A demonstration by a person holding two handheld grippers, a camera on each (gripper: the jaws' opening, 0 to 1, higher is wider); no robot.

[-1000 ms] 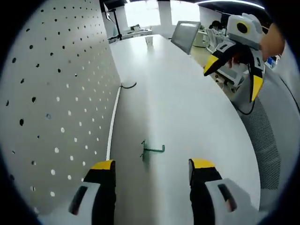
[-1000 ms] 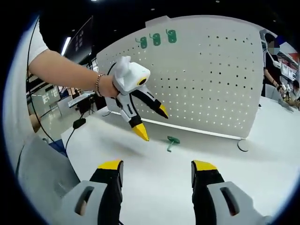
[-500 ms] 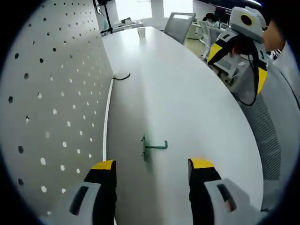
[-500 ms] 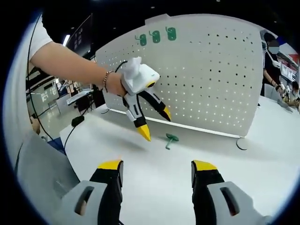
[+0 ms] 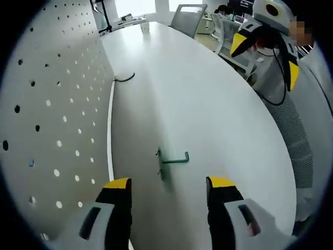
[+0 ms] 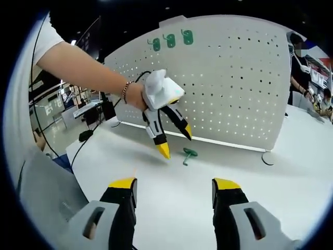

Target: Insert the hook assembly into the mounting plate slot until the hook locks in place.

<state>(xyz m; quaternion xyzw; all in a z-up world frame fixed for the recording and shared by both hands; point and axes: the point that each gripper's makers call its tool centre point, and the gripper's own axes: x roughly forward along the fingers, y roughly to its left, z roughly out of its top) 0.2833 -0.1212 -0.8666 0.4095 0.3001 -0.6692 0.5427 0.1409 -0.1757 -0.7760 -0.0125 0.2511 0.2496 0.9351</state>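
A green hook point(image 5: 171, 159) lies on the white table, a little ahead of my left gripper point(image 5: 169, 185), whose jaws stand open and empty. The white pegboard point(image 5: 47, 114) rises along the left. In the right gripper view the same hook point(image 6: 188, 153) lies in front of the pegboard point(image 6: 234, 88), with the left gripper point(image 6: 175, 141) open just to its left, held by a person's hand. My right gripper point(image 6: 175, 183) is open and empty, well short of the hook. It also appears at the top right of the left gripper view point(image 5: 263, 54), open.
Three green hooks point(image 6: 170, 40) hang at the pegboard's top left. A black cable point(image 5: 124, 78) lies at the pegboard's foot. A grey chair point(image 5: 187, 13) and a cup point(image 5: 145, 27) stand at the table's far end. The table's curved edge point(image 5: 276, 135) runs on the right.
The left gripper has come down and closer to the hook on the table. The right gripper has hardly moved.
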